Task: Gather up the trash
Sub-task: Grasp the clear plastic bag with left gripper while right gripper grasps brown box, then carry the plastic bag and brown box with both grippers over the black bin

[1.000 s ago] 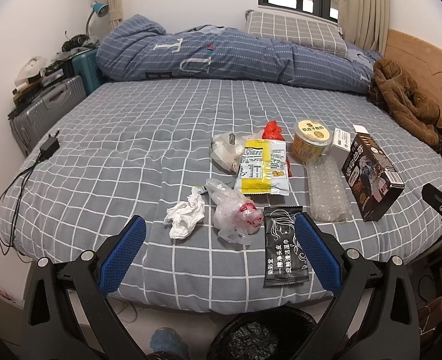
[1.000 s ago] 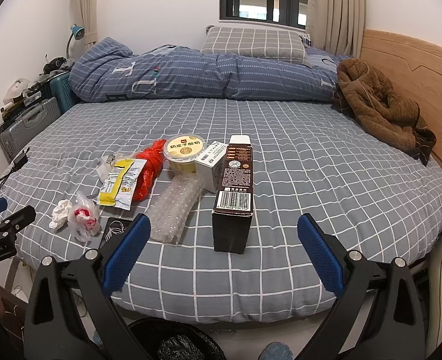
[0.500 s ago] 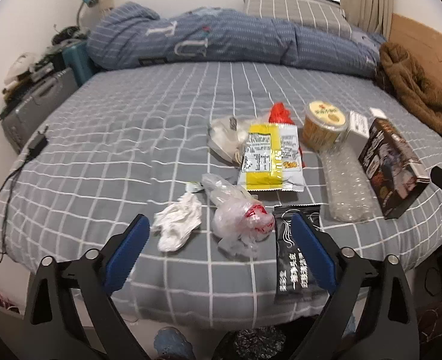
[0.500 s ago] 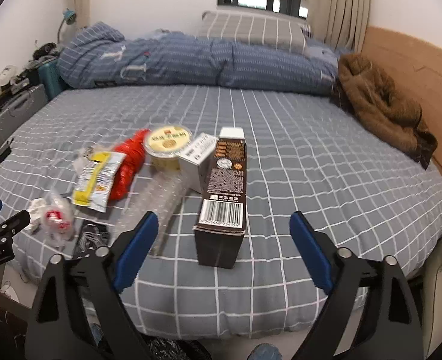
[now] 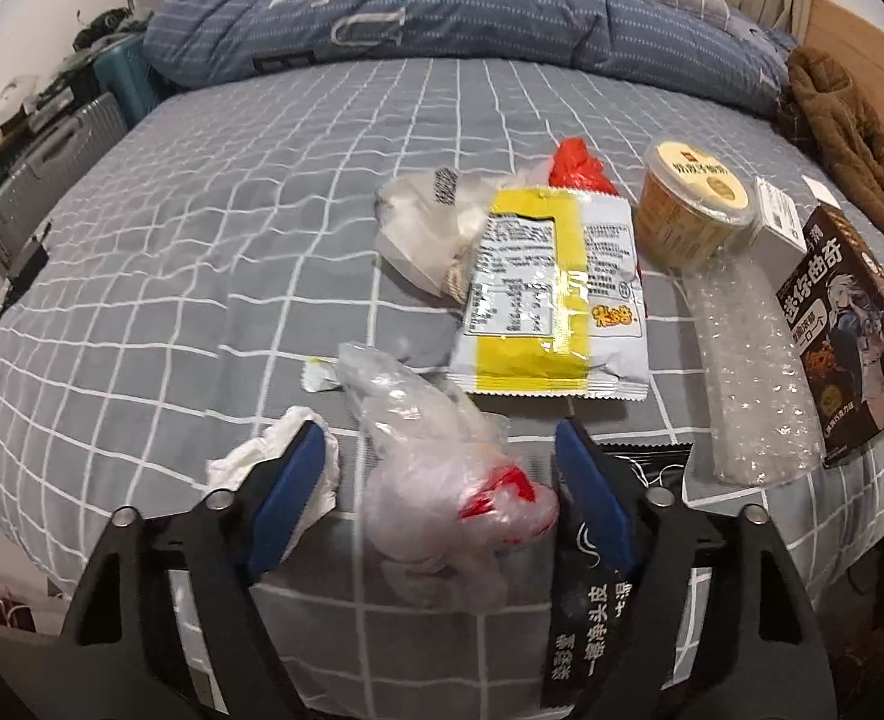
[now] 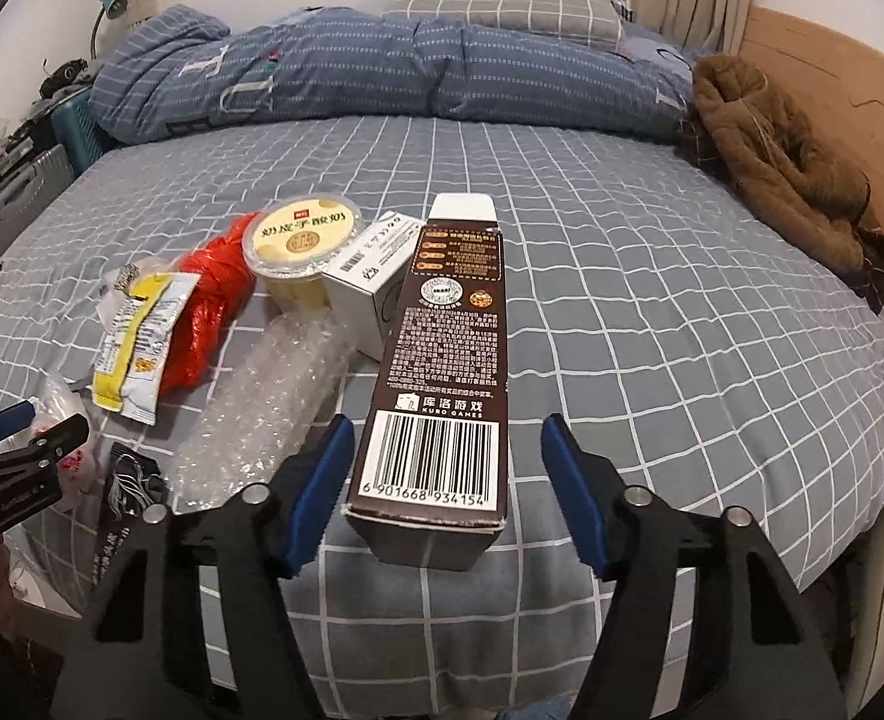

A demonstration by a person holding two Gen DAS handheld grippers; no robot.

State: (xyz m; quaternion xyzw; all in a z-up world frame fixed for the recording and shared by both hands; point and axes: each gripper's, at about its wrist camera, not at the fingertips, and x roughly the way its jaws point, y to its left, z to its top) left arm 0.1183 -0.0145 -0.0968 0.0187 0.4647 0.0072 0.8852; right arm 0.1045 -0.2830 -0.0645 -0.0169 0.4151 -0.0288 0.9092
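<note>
Trash lies on a grey checked bed (image 5: 202, 252). My left gripper (image 5: 442, 435) straddles a clear plastic bag with red print (image 5: 460, 498); its jaws are closing and the pads stand just off the bag. A white tissue (image 5: 250, 468) lies behind the left finger and a black sachet (image 5: 586, 618) under the right one. My right gripper (image 6: 448, 425) straddles the near end of a dark brown box (image 6: 442, 360); its jaws are closing, with gaps on both sides. A yellow snack bag (image 5: 550, 300), bubble wrap (image 6: 268, 408) and a yoghurt cup (image 6: 301, 240) lie between the two.
A small white box (image 6: 364, 282) leans on the brown box, and a red bag (image 6: 208, 300) lies beside the cup. A folded blue duvet (image 6: 382, 78) and a brown jacket (image 6: 790, 168) lie at the back. Suitcases (image 5: 40, 168) stand left of the bed.
Both grippers have come forward and down to the bed and their jaws have narrowed. The left one now straddles the plastic bag, the right one the brown box. The black bin has left view.
</note>
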